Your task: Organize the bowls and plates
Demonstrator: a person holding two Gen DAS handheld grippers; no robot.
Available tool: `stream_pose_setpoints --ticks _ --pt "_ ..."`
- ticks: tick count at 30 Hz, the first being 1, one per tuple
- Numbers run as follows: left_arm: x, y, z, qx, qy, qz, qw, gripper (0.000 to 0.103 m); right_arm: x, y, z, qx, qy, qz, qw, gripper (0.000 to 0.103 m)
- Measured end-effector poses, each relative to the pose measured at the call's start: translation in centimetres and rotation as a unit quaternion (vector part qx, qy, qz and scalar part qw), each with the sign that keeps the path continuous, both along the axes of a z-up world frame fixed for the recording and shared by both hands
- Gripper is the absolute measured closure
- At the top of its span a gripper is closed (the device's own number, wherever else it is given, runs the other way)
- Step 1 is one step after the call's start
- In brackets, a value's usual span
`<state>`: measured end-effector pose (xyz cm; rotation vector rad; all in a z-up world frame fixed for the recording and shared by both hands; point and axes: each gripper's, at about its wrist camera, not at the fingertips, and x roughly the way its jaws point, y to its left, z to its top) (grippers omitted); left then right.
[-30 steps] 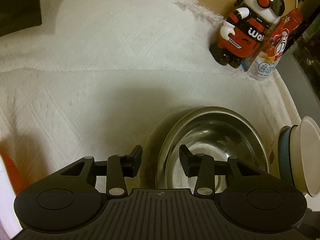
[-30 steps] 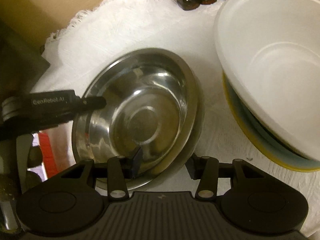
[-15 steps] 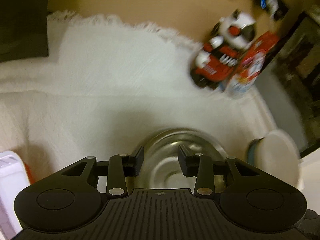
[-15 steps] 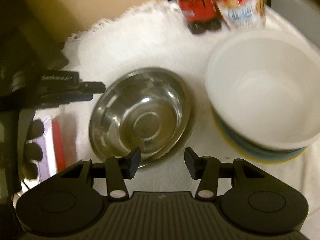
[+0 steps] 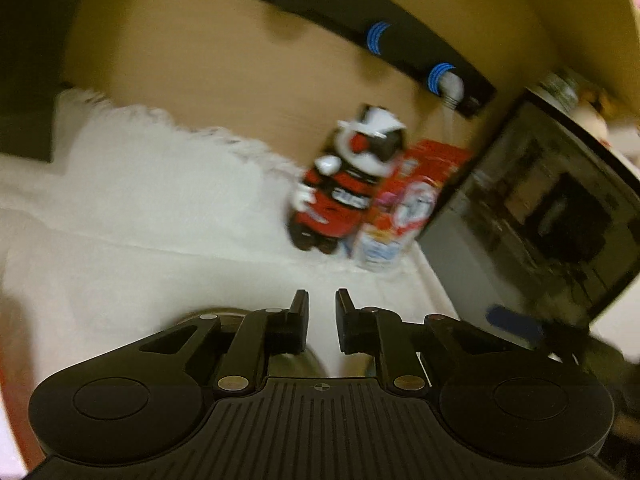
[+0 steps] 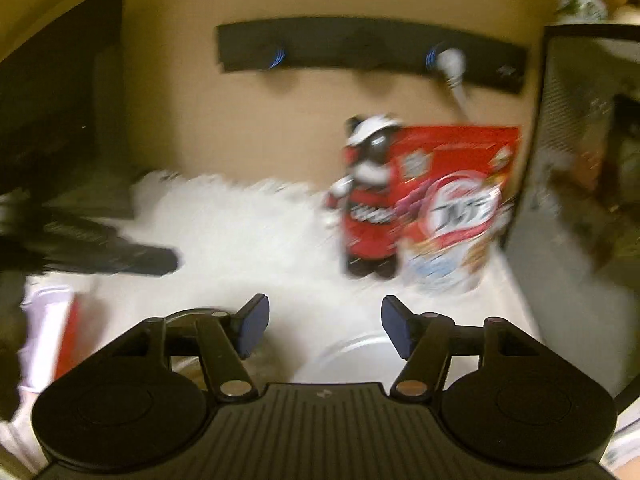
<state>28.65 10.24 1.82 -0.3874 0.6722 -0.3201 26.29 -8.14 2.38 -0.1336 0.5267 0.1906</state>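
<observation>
Both views blurred; reading what I can.

Left gripper [image 5: 322, 322]: jaws drawn close together, a narrow gap, nothing in it. Clenched on air. Directly under its left finger, low and just behind the tips, the rim of the steel bowl [image 5: 208, 312] shows as a curved sliver on the white cloth [image 5: 140, 208]. The rest is hidden by the gripper body.

Right gripper [image 6: 322, 328]: jaws opening, blue pads well apart, nothing between them. Below and just behind its right finger, the rim of the white bowl [image 6: 352, 346]; under its left finger, a dark arc that I take for the steel bowl's edge [image 6: 188, 314]. I cannot see what the white bowl rests on from here.

Key relation: both bowls lie beneath and behind the tips, not ahead. Each gripper points over its bowl toward the far wall. The left is nearer the steel bowl, the right nearer the white one. Round bowls, so no long axis to line up with. My judgement: any next grasp means tipping down and pulling back first.

Farther out, ahead and right of both: a red, white and black toy robot [image 5: 352, 184] touching a red cereal bag [image 6: 456, 200]. Lettering on both too smeared to read. Beyond, a black wall strip [image 6: 360, 50].
</observation>
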Motion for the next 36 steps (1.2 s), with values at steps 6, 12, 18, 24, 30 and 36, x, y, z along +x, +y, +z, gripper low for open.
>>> stream_pose_setpoints --ticks 6,12,18,24,30,36 --pt "-1.5 -5.6 0.8 0.021 -0.04 -0.034 0.9984 0.088 1.9 -6.0 -1.1 -0.01 0.042 0.02 0.999 0.04" --pt "-1.1 -7.3 1.0 0.014 -0.037 -0.012 0.9992 0.088 3.0 -9.4 -3.6 0.002 0.087 0.039 0.995 0.04" --pt "-0.2 -9.0 -0.7 0.07 0.021 0.008 0.9973 0.086 4.4 -10.8 -6.3 0.021 0.133 0.067 0.989 0.04" --pt "-1.0 -10.0 -1.4 0.093 0.043 -0.027 0.9943 0.086 6.0 -11.2 -8.3 0.029 0.171 0.062 0.983 0.04" --pt "-0.7 -11.5 -1.9 0.148 0.053 -0.034 0.987 0.085 6.6 -11.8 -9.3 0.041 0.192 0.046 0.979 0.04" --pt "0.0 -11.3 -3.4 0.193 0.082 -0.013 0.9776 0.085 6.8 -12.6 -10.6 0.053 0.212 0.02 0.976 0.04"
